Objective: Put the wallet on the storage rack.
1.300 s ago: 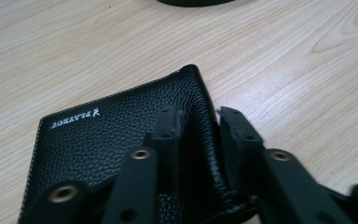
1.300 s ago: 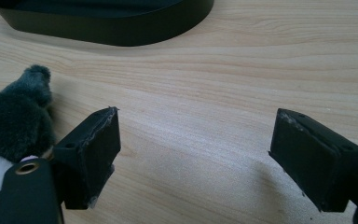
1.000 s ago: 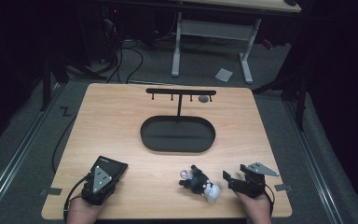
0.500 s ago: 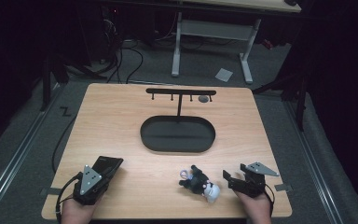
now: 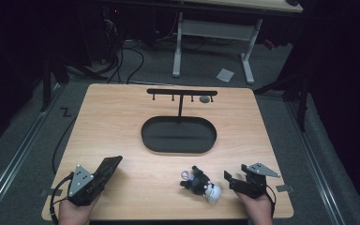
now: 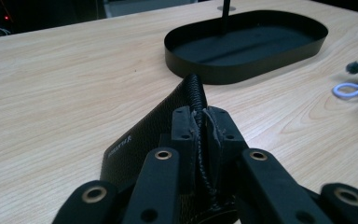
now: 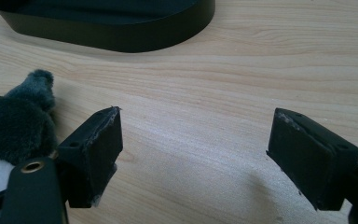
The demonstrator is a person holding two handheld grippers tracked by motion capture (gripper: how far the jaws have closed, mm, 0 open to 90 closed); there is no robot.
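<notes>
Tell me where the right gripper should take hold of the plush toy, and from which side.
Probably the dark furry body of the plush toy, approached from its right, where the open right gripper already waits. The toy lies flat on the table, so the jaws should straddle its soft middle, not the thin lilac loop.

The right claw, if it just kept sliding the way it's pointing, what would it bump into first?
Probably the black oval tray: bare wood lies ahead of the open right claw, with the plush toy off to one side.

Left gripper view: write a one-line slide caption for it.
Left hand-held gripper clamped on the edge of a black leather wallet, with the black oval tray beyond on the wooden table.
</notes>
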